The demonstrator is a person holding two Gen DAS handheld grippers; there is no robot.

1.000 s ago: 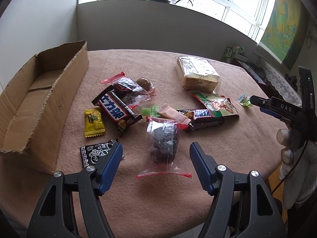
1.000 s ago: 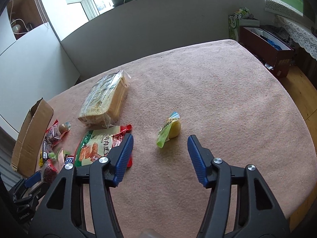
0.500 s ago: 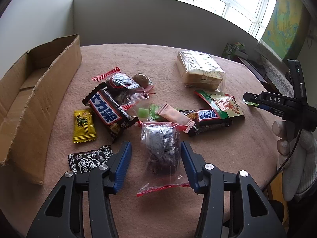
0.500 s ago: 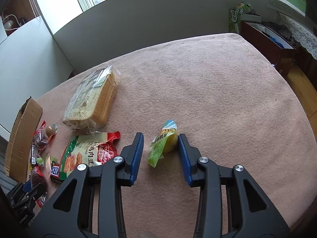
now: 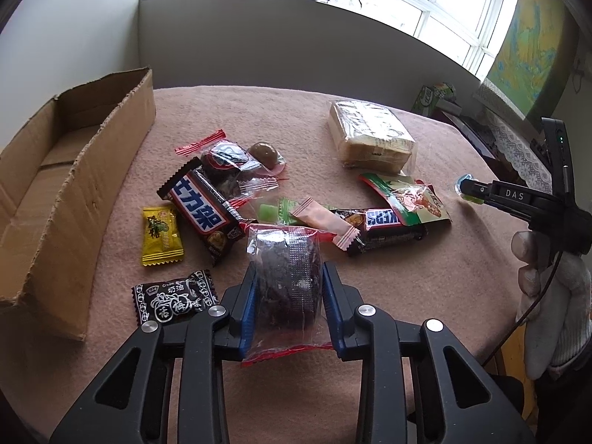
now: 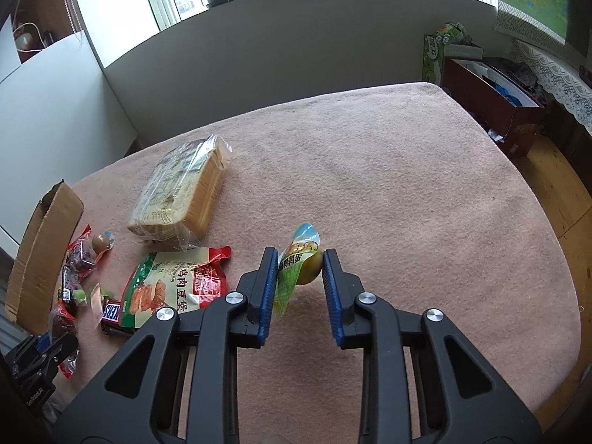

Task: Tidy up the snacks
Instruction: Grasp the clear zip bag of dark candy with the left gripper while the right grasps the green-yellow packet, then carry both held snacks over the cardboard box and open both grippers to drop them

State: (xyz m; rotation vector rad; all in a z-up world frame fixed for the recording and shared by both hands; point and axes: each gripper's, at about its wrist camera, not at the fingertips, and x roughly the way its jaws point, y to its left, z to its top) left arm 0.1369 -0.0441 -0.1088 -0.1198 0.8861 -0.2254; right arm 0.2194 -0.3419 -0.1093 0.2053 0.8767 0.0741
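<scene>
A table with a soft pink cloth holds a cardboard box, a bag of bread and lots of little snacks (candy bars, sweets).

A yellow sachet and a black, white-patterned candy wrapper lie on pink cloth.

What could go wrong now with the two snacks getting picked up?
The left tool has just been closing on the dark snack through a loose clear bag, which might slip or tear when lifted. The right tool has been closing on the egg packet with only its tips, so the round egg might pop out. The box is far from the egg packet.
</scene>
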